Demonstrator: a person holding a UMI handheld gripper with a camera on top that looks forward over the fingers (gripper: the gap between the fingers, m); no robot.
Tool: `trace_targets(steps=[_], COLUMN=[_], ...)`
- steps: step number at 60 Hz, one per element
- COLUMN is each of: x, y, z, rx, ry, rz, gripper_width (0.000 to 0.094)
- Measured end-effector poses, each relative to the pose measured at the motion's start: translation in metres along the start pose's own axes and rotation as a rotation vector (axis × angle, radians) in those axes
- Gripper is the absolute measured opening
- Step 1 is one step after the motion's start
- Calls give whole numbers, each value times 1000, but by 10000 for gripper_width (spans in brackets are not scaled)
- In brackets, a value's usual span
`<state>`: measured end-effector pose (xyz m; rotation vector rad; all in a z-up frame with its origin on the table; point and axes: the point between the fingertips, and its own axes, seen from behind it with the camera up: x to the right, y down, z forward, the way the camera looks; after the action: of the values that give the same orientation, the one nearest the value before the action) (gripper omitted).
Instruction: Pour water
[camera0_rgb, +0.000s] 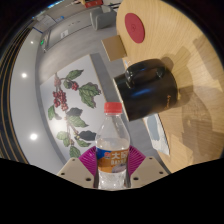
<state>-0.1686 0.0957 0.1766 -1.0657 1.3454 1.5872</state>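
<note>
A clear plastic water bottle (113, 143) with a red cap and an orange-and-blue label stands upright between my fingers. My gripper (112, 164) is shut on it: the magenta pads (88, 159) press on the bottle's body at both sides, at label height. A black mug (148, 86) with a handle stands beyond the bottle, up and to the right, on a wooden table (190, 120). The view is tilted, so the mug and the table appear turned on their side. The bottle seems lifted off the table.
A round wooden board with a red mark (148, 22) lies past the mug on the table. To the left, a white wall or panel bears a painted branch with green leaves and red berries (72, 100). A small cardboard box (115, 47) stands near the table's far end.
</note>
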Motion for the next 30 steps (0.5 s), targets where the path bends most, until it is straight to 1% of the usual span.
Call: trace_targets(steps=[2,3,9,10,14,15,16,18,21,22,25,26,28,30], x=[0,-3,-6,-9,-11,-15,-17,-30,-59,-72,-118,-121,-156,-180], y=[-2,8,18,23,20,22,15,24,33,35,27,17,-4,-23], z=[-3,16,16,5,18,20,2,0,-6,-20,-37,-22,-42,-47], rx=[-7,1,-45,-47,-63,-77,-113,-152,-174,-182,-154,-113,-61,14], ry=[-6,-10,-10,-6,-6,-15,-28,-54,-96,-118,-200,-216,-260,-296], rz=[15,8,29,30,-9,-32,-58,-145,-339,-398,-623,-721,-894,-1061], gripper_width=[368,369,368,368,368,368,368,368,370,368,369,369,372,372])
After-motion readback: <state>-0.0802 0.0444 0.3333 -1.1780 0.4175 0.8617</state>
